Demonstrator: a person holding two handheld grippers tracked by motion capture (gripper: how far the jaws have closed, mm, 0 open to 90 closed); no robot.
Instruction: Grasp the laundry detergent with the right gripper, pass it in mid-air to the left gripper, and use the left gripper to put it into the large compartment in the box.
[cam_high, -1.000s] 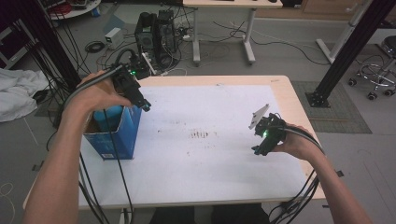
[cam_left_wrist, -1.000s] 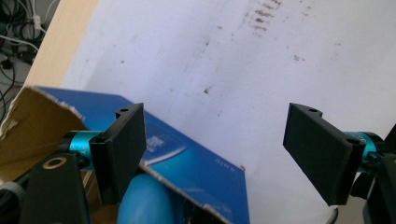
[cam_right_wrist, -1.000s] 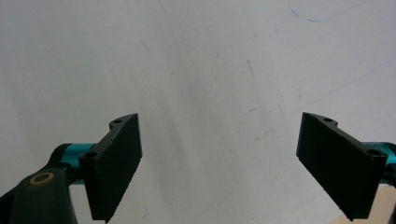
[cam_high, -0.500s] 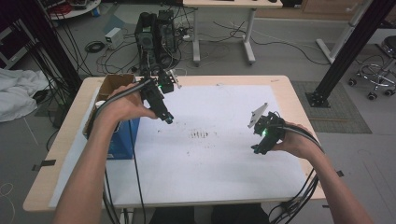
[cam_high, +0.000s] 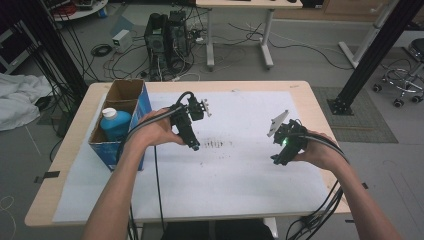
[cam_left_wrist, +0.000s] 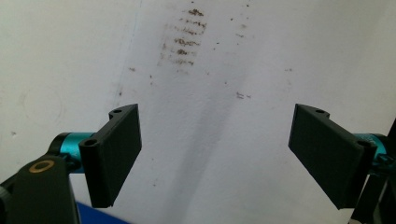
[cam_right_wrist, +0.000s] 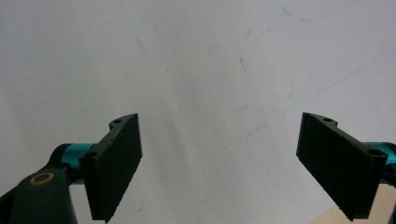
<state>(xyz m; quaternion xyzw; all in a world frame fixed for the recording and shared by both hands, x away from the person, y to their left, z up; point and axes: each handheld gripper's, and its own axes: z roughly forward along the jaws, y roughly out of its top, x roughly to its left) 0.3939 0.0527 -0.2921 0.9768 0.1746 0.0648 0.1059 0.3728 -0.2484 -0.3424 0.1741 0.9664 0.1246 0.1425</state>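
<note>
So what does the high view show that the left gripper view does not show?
High view alone: the blue bottle standing in the cardboard box at the table's left, and the right tool held over the white sheet. Left gripper view alone: the left tool up close, jaws wide apart with nothing between them. Both share the white sheet and its dark smudges.

Left tongs (cam_high: 195, 146) angled down, jaws wide apart w/ nothing between, right tongs (cam_high: 276, 161) likewise gaping
</note>
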